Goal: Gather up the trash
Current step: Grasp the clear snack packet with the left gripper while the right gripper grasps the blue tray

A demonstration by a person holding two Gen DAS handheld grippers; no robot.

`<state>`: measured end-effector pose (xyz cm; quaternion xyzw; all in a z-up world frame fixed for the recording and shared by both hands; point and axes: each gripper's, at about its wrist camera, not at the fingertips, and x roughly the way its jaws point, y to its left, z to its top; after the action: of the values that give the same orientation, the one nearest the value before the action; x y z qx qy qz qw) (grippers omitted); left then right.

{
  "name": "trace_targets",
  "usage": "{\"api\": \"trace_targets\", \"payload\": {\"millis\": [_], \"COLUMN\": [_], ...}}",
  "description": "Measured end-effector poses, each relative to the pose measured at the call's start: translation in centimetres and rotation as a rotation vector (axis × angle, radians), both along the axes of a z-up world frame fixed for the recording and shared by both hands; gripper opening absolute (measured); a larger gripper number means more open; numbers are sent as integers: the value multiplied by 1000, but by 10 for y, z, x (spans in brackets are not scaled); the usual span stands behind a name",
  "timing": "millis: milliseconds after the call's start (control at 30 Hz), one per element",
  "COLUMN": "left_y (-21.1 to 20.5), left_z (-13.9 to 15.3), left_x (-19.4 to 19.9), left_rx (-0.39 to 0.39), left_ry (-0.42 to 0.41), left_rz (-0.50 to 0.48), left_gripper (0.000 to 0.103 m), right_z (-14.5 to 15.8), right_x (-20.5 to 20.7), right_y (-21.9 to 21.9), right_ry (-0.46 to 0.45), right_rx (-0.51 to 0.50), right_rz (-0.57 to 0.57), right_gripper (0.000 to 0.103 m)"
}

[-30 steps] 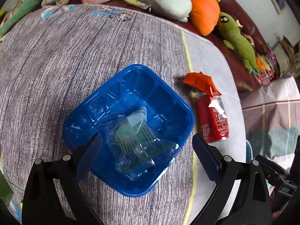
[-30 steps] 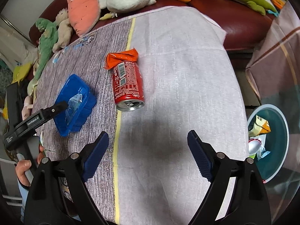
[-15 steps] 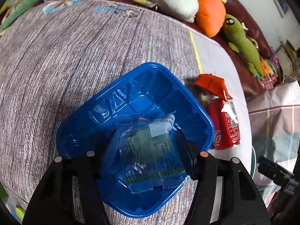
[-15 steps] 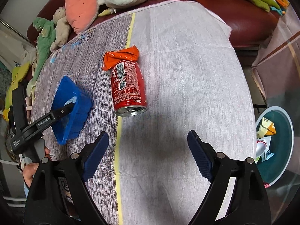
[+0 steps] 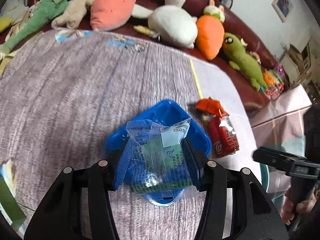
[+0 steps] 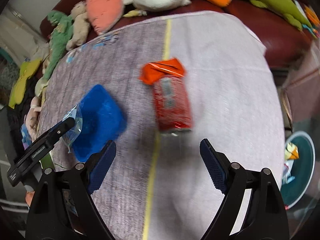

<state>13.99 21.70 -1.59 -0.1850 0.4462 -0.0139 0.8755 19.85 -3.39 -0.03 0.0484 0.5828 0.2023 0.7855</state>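
My left gripper (image 5: 155, 142) has its jaws closing, both pads pressed on a clear plastic wrapper (image 5: 160, 160) with green print, held just above the blue plastic tray (image 5: 170, 110) on the table. From the right wrist view the same wrapper (image 6: 76, 128) hangs at the tray's (image 6: 102, 112) left edge. A red soda can (image 6: 172, 108) lies on its side to the right of the tray, with a crumpled orange wrapper (image 6: 160, 72) at its far end. My right gripper (image 6: 157, 143) is open and empty, hovering just short of the can.
A teal bin (image 6: 306, 160) holding some trash stands on the floor at the table's right. Plush toys (image 5: 170, 26) line the dark red sofa behind the table. A yellow stripe (image 6: 154, 160) runs across the tablecloth. A green box (image 5: 8, 204) sits at the near left edge.
The left gripper closed on the clear wrapper inside the blue tray and raised it. The right gripper moved in towards the red can, still open.
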Motion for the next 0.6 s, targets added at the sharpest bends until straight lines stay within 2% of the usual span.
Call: {"api": "trace_targets", "payload": {"millis": [167, 233, 267, 300, 467, 533, 600], "left_y": [20, 28, 32, 35, 49, 54, 58], "left_z": [10, 9, 9, 7, 2, -1, -5], "left_x": [-7, -10, -11, -12, -15, -16, -16], "left_rx": [5, -1, -2, -2, -15, -18, -28], "left_ry": [-31, -29, -26, -23, -10, -7, 0], "left_rz": [27, 39, 46, 52, 79, 91, 103], "left_gripper": [53, 53, 53, 53, 53, 53, 53], "right_z": [3, 0, -4, -9, -33, -44, -57], "right_x": [19, 29, 36, 40, 53, 57, 60], "right_y": [49, 62, 71, 78, 104, 113, 120], "right_ry": [-31, -39, -31, -21, -1, 8, 27], "right_rx": [-15, -34, -45, -51, -76, -81, -88], "right_rz": [90, 109, 127, 144, 213, 234, 248], "right_gripper": [80, 70, 60, 56, 53, 48, 37]}}
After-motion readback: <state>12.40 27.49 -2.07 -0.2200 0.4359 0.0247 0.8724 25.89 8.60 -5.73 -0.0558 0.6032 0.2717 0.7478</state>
